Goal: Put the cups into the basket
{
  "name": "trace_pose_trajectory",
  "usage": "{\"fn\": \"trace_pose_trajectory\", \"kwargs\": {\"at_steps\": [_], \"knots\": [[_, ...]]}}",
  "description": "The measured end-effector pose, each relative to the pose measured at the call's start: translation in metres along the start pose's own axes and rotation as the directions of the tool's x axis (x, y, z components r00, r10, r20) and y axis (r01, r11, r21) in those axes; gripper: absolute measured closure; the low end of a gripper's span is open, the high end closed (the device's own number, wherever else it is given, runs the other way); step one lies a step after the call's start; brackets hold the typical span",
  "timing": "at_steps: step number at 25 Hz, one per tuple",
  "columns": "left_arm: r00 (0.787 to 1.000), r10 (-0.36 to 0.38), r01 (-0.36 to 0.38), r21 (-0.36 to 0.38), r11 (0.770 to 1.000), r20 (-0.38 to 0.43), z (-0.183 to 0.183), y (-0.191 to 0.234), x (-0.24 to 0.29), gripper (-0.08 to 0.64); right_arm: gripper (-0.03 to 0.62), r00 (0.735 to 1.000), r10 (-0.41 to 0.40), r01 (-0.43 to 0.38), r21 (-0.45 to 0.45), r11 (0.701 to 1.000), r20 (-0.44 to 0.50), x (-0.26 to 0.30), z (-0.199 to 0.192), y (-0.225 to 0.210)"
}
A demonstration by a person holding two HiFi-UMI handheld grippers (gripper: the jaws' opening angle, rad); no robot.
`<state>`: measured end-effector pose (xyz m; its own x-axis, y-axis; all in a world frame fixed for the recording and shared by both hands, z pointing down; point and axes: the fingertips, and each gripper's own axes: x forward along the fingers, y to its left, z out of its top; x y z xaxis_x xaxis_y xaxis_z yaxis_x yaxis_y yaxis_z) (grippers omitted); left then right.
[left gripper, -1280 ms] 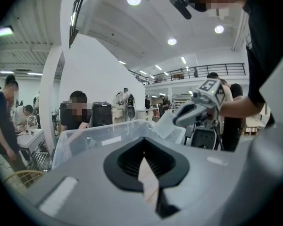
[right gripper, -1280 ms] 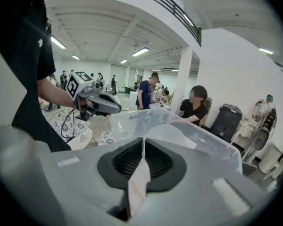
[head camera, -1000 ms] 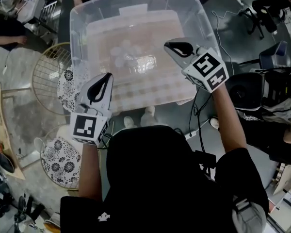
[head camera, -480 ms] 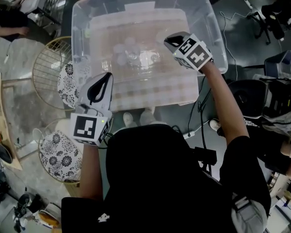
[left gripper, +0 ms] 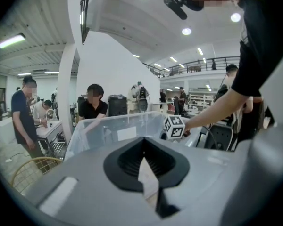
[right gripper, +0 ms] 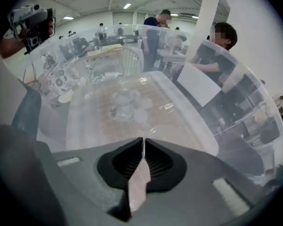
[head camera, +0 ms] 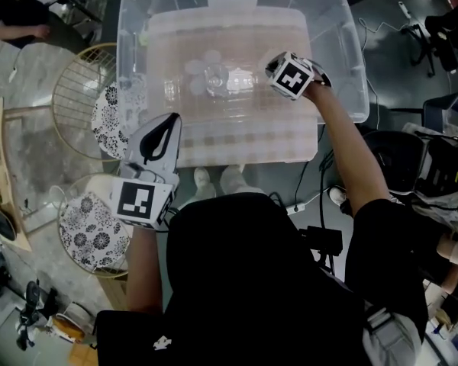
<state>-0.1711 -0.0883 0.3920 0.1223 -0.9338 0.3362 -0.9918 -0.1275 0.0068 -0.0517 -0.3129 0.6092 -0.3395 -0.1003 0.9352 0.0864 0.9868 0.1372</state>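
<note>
Biggest thing in front of me is the clear plastic tub (head camera: pixel 343 44), and my right gripper (head camera: pixel 270 64) is down inside it, past the near wall. Two gold wire baskets sit off to the left: one basket (head camera: pixel 65 90) just beyond my left gripper (head camera: pixel 162 130), the nearer basket (head camera: pixel 61 213) below and beside it, each with black-and-white patterned pieces inside. The left gripper hovers outside the tub's near-left corner, jaws pressed together on nothing, doing no work. On the right gripper view the jaws also meet tip to tip, nothing between them that I can make out. The clear cups (right gripper: pixel 125 102) stand in a small cluster on the tub floor straight ahead of those right jaws, not touching them. So I judge this as the reach for a first cup, with none in a basket that I can see. Next I'd spread the right jaws, ease forward onto one cup's wall, close gently, then lift over the tub rim toward the baskets.
</note>
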Motion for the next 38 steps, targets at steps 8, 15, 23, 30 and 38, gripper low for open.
{"fn": "trace_pose_trajectory", "kwargs": {"at_steps": [8, 15, 23, 30, 38], "knots": [[0.999, 0.022, -0.022, -0.022, 1.000, -0.036, -0.009, -0.002, -0.007, 0.552, 0.575, 0.993, 0.022, -0.029, -0.056, 0.998, -0.113, 0.038, -0.021, -0.003], [0.997, 0.033, -0.035, -0.027, 0.999, -0.072, -0.012, -0.005, -0.011, 0.552, 0.574, 0.984, 0.070, -0.082, -0.069, 0.994, -0.164, 0.060, -0.031, 0.002], [0.998, 0.019, -0.018, 0.021, 1.000, -0.065, -0.008, -0.007, -0.009, 0.552, 0.572, 0.976, 0.161, -0.168, -0.036, 0.985, -0.148, 0.065, -0.033, 0.018], [0.998, 0.012, -0.009, 0.049, 0.999, -0.069, -0.011, -0.010, -0.011, 0.552, 0.514, 0.961, 0.222, -0.225, 0.004, 0.974, -0.162, 0.061, -0.034, 0.034], [0.999, 0.000, 0.003, 0.047, 0.999, -0.052, -0.007, -0.007, -0.014, 0.552, 0.508, 0.970, 0.197, -0.196, 0.022, 0.980, -0.142, 0.049, -0.033, 0.026]]}}
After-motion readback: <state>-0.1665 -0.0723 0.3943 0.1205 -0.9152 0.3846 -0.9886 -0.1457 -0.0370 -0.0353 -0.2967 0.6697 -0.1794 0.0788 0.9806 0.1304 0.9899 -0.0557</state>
